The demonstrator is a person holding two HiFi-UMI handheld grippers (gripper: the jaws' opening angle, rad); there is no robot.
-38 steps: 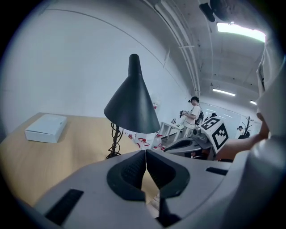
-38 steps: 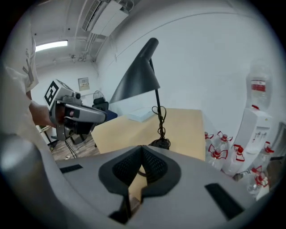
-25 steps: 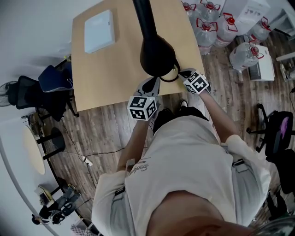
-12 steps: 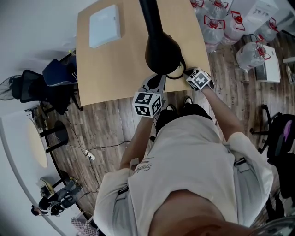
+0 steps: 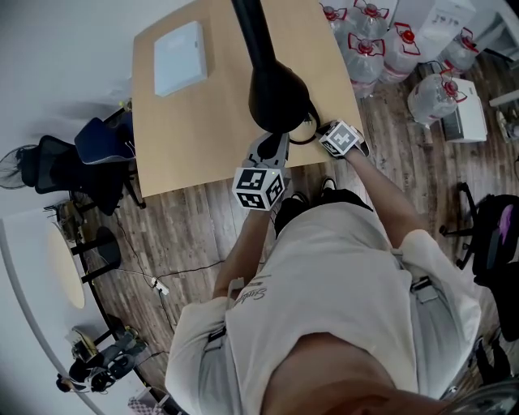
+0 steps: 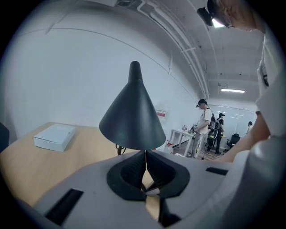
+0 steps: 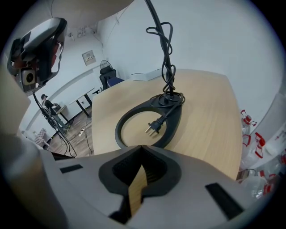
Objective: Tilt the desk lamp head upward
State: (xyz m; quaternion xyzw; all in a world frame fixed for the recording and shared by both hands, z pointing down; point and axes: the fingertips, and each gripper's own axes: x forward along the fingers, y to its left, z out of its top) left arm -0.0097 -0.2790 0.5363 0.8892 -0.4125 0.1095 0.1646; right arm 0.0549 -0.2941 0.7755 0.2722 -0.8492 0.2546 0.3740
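In the head view, the black cone-shaped lamp head (image 5: 277,99) is covering most of the black ring-shaped lamp base (image 5: 307,134) and the tips of the left claw (image 5: 273,144). The black lamp stem (image 5: 252,32) is running off the top edge, and that edge is also clipping the clear water bottles with red caps (image 5: 369,28). In the left gripper view, the closed jaws are hiding the bit of rim pinched between them, and the people (image 6: 203,127) standing far behind are showing too small to describe. In the right gripper view, a pale curved shape (image 7: 89,11) is being cut off by the top edge, too little of it showing to identify.
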